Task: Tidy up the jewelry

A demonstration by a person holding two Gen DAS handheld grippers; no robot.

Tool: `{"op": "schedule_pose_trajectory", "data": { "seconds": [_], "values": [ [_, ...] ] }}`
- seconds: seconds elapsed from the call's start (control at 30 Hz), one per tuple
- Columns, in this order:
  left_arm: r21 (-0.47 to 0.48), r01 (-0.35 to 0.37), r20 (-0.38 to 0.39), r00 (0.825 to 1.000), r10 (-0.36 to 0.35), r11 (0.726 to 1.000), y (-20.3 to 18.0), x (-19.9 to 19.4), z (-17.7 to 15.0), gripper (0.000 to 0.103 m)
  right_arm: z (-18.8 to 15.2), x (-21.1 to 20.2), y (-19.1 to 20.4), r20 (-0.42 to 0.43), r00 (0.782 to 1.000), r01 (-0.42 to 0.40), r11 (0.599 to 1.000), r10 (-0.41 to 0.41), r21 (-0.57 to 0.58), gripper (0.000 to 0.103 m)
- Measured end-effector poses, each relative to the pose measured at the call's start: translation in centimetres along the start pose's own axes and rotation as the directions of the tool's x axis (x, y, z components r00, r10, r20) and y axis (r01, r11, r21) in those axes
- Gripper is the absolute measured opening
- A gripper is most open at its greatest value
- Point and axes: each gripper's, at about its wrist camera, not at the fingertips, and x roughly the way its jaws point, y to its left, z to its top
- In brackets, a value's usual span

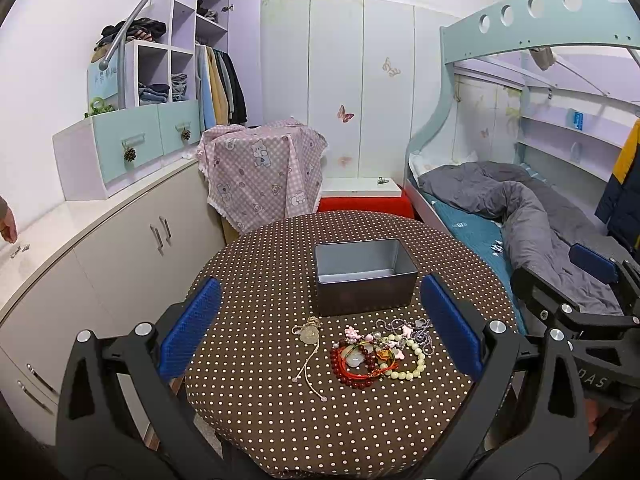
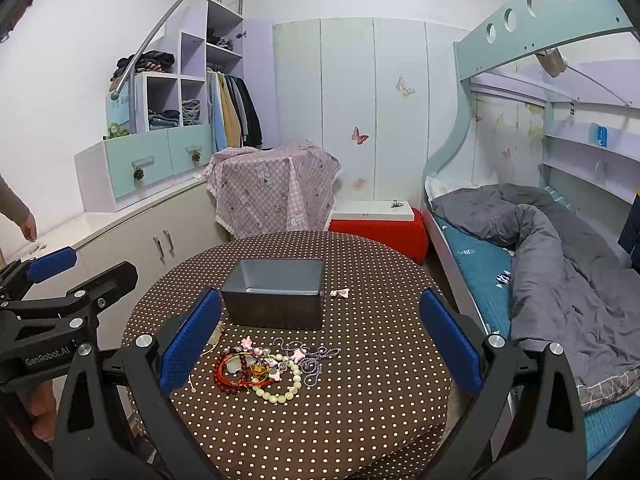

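Both hand-held grippers hung released over the near edge of the tabletop [image 1: 256, 420]: the left hand-held gripper [image 1: 320, 328] and the right hand-held gripper [image 2: 320, 340] gripped nothing. "GenRobot.AI" read on the left one's body in the right wrist view; "DAS" showed on the right one's body in the left wrist view. The jewelry pile [image 1: 380, 354] lay tangled near the tabletop's middle, just in front of the open grey box [image 1: 364, 276], whose long axis ran side to side. Only the right wrist view showed a small pink charm [image 2: 340, 292] beside the box's right end. A corded pendant [image 1: 309, 334] trailed toward the near edge.
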Motion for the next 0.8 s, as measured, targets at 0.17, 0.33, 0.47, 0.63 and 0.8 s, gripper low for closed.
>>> {"op": "schedule_pose_trajectory", "data": {
  "seconds": [0.17,0.33,0.47,0.63,0.8],
  "values": [
    [0.0,0.001,0.0,1.0,-0.001,1.0,0.05,0.01,0.04,0.097,-0.03,-0.06,0.03,0.0,1.0,-0.001,1.0,0.001,0.0,0.095],
    [0.0,0.001,-0.001,1.0,-0.001,1.0,0.1,-0.01,0.11,0.097,0.06,-0.05,0.03,-0.001,1.0,-0.001,1.0,0.001,0.001,0.095],
    [-0.001,0.001,-0.002,1.0,-0.001,1.0,0.04,0.01,0.07,0.097,0.05,-0.05,0.03,-0.001,1.0,0.0,1.0,0.0,0.001,0.095],
    [-0.001,0.001,-0.002,1.0,-0.001,1.0,0.06,0.02,0.11,0.097,0.07,-0.06,0.01,-0.001,1.0,-0.001,1.0,0.001,0.001,0.095],
    [-0.001,0.0,-0.002,1.0,0.0,1.0,-0.01,0.02,0.04,0.097,0.08,-0.06,0.0,-0.002,1.0,-0.001,1.0,0.001,0.002,0.095]
  ]
}}
